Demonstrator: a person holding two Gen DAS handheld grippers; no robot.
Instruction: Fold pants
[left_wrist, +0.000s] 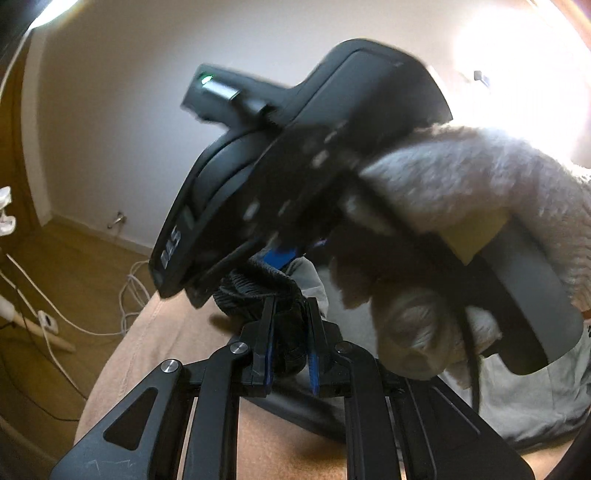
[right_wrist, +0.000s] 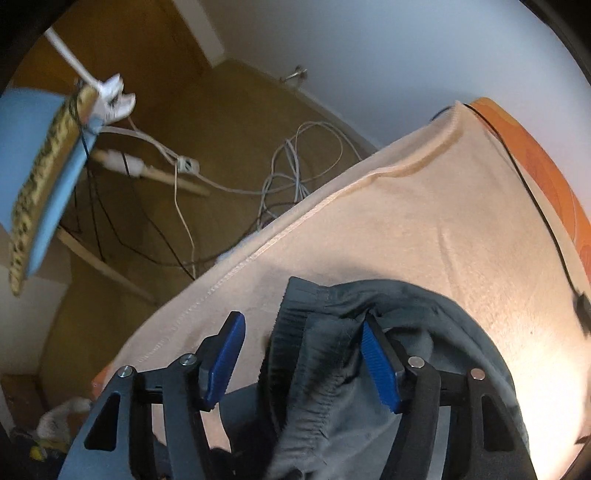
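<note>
Black tongs (right_wrist: 303, 362), blue ribbed pads (right_wrist: 380, 369), fluffy sleeve (left_wrist: 461, 177)

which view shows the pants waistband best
The right wrist view: the dark grey pants' ribbed elastic waistband lies unobstructed on the beige sheet. The left wrist view shows only a bunched bit, mostly hidden behind the other gripper.

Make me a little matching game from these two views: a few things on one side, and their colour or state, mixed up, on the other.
Things:
1. left gripper
2. right gripper
3. sheet covering the surface
4. cables on the floor

Descriptions:
A. white, in a tangle
B. pale peach, spread flat
C. pinched shut on the dark waistband
D. jaws apart, astride the grey pants

Pairs: 1-C, 2-D, 3-B, 4-A
</note>
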